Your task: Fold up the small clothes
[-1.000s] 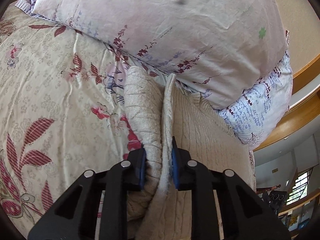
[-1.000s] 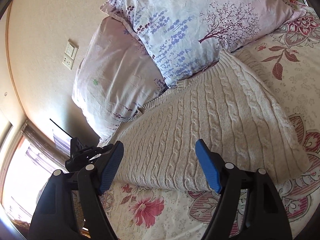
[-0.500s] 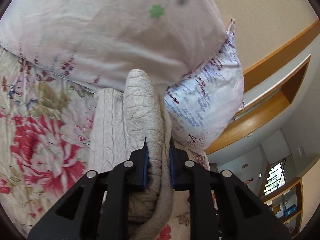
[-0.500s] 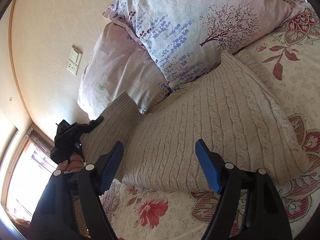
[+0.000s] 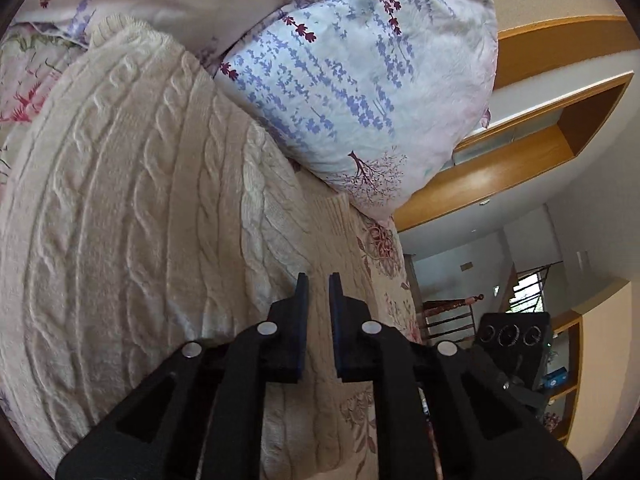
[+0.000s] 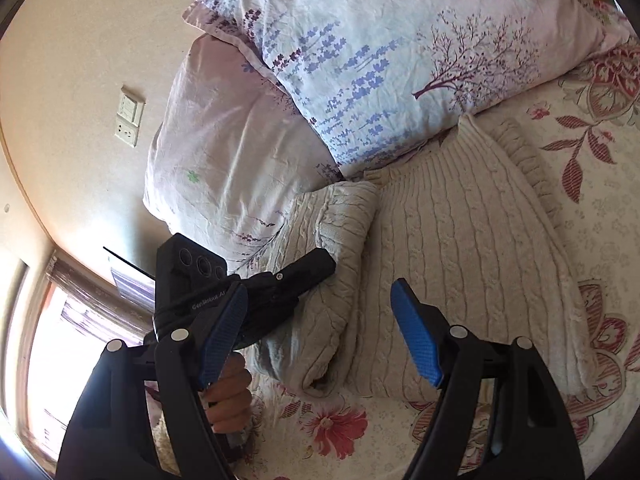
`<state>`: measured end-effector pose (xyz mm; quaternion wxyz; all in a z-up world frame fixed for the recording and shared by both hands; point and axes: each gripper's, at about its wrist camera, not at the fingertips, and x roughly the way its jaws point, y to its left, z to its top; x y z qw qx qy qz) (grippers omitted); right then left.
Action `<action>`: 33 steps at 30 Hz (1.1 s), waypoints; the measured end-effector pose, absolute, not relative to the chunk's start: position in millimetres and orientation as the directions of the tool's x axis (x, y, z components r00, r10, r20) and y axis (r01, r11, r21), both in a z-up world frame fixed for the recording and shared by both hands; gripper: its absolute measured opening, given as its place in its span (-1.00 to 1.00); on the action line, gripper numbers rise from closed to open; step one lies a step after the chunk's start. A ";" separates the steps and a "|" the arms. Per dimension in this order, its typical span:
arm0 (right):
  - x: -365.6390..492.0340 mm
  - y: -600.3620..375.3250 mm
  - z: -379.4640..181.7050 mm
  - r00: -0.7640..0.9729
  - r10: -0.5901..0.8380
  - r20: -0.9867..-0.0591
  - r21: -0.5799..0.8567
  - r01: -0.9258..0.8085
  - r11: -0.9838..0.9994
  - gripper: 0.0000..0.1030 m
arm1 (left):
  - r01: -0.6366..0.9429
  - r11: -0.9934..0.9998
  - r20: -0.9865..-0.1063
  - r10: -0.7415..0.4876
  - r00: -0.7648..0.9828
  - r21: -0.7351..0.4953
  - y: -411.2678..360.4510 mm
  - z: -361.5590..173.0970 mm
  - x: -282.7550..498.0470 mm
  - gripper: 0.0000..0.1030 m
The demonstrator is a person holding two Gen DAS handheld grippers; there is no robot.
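The right gripper (image 6: 320, 332) hangs with jaws wide apart and empty. Just ahead, a cream cable-knit sweater (image 6: 460, 240) lies on the floral bedspread (image 6: 600, 208), its long axis running away toward the pillows (image 6: 380, 48). At its left edge the left gripper (image 6: 326, 264), jaws nearly together, pinches a folded-over sleeve (image 6: 340, 232).

Floral bed (image 6: 600, 216) bears sweater (image 6: 460, 240) and pillows (image 6: 400, 48).

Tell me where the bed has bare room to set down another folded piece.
Free: the floral bedspread right of the cream sweater, and the strip in front of its hem. Crowded: the far side, where the pillows meet the sweater, and its left edge, where the left gripper works.
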<state>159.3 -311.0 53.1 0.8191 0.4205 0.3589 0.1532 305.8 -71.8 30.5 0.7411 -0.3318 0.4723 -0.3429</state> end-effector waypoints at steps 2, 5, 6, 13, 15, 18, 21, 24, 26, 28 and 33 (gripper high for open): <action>169.8 -309.6 46.1 0.665 0.585 -0.465 0.818 0.070 0.571 0.46 | 0.202 0.526 -0.445 -0.829 0.338 -0.826 -58.8 37.5 299.8 -0.55; 184.8 -303.3 33.4 0.614 0.628 -0.478 0.833 0.088 0.547 0.46 | 0.218 0.557 -0.434 -0.793 0.428 -0.802 -22.5 54.0 286.7 -0.24; 189.2 -300.2 29.7 0.597 0.647 -0.475 0.840 0.087 0.536 0.46 | 0.212 0.600 -0.454 -0.752 0.478 -0.771 -9.6 59.3 281.1 -0.05; 220.4 -271.1 13.3 0.496 0.676 -0.545 0.809 0.098 0.580 0.46 | 0.061 0.790 -0.614 -0.520 0.594 -0.610 46.4 44.5 282.9 0.13; 222.9 -263.8 17.5 0.484 0.675 -0.557 0.795 0.076 0.601 0.45 | 0.060 0.791 -0.632 -0.530 0.565 -0.609 50.0 31.1 285.5 0.13; 228.1 -251.5 22.8 0.446 0.690 -0.570 0.781 0.032 0.624 0.29 | 0.103 0.783 -0.605 -0.550 0.576 -0.614 50.7 26.7 281.7 0.13; 236.7 -245.2 21.1 0.437 0.672 -0.597 0.760 0.043 0.648 0.26 | 0.155 0.796 -0.597 -0.553 0.581 -0.585 46.1 31.3 279.3 0.13; 247.2 -252.1 14.7 0.468 0.677 -0.567 0.792 0.085 0.605 0.15 | 0.188 0.810 -0.597 -0.546 0.588 -0.555 36.2 35.0 277.2 0.14; 253.6 -257.5 8.1 0.489 0.675 -0.552 0.808 0.114 0.578 -0.11 | 0.197 0.802 -0.593 -0.559 0.580 -0.564 34.6 34.4 277.8 0.17; 257.4 -261.0 1.6 0.497 0.668 -0.554 0.810 0.136 0.571 -0.48 | 0.195 0.795 -0.588 -0.566 0.577 -0.574 35.6 33.0 278.6 0.19; 254.2 -259.3 10.5 0.540 0.613 -0.577 0.766 0.098 0.635 -0.63 | 0.205 0.774 -0.573 -0.593 0.565 -0.599 36.6 31.4 278.9 0.36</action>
